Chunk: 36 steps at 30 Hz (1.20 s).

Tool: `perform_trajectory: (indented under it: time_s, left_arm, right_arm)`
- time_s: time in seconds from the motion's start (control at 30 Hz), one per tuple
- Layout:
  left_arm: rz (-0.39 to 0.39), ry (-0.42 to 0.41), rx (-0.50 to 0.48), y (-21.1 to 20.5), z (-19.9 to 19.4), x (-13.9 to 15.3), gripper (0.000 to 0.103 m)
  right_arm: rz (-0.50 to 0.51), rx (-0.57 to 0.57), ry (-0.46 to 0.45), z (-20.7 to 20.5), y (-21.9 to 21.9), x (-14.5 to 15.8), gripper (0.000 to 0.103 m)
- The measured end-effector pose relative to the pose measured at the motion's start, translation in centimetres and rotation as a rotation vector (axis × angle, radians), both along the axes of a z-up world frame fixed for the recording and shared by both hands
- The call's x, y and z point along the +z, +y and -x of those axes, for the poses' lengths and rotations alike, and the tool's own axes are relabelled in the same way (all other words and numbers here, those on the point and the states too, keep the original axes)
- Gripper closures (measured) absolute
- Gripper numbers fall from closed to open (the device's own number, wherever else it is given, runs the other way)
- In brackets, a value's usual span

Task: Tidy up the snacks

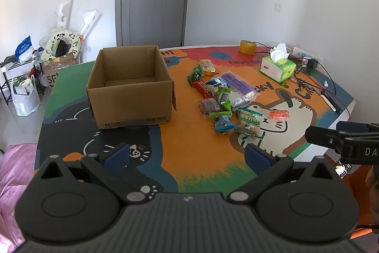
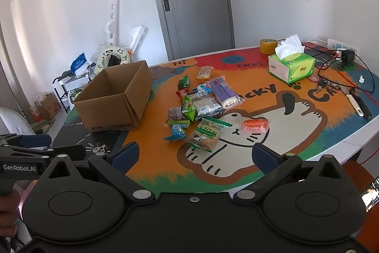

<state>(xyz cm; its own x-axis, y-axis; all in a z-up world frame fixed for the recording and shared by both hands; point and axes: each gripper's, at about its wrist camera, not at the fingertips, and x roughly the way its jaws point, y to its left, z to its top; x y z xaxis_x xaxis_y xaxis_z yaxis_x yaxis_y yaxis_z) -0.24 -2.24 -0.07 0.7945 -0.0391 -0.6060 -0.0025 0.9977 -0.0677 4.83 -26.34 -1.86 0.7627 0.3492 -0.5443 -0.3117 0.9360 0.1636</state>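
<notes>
the cardboard box [image 1: 129,87] stands upright on the left part of the table [image 1: 201,153], open side up, nothing visible inside it. to its right, apart from it, lies the pile of snacks [image 1: 225,96], roughly a dozen packets, overlapping so the exact count is hard to tell. the purple packet [image 1: 239,84] is the longest; its long axis runs from far-left to near-right in the left wrist view. the red bar [image 1: 203,88] lies roughly parallel to it. one orange packet [image 1: 279,115] sits alone at the right of the pile, long axis across the view. a cracker packet [image 2: 205,135] lies nearest the front edge, beside a small blue packet [image 2: 176,132].

one tissue box [image 2: 292,65] and one roll of tape [image 2: 268,46] stand at the far side, with cables near them.

the left gripper [image 1: 187,153] hovers over the near edge, jaws spread wide, holding nothing. the right gripper [image 2: 194,155] does the same, jaws released and bare. each gripper's side is partly seen, cut off, in the other's view.
</notes>
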Motion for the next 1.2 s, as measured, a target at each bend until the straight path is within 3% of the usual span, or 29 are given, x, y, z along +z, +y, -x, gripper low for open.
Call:
perform_trajectory:
  time_s: [1.2]
  left_arm:
    - [0.007,-0.001,0.008,0.53,0.28,0.0,0.001]
  right_arm:
    - [0.005,-0.008,-0.002,-0.27,-0.32,0.06,0.0]
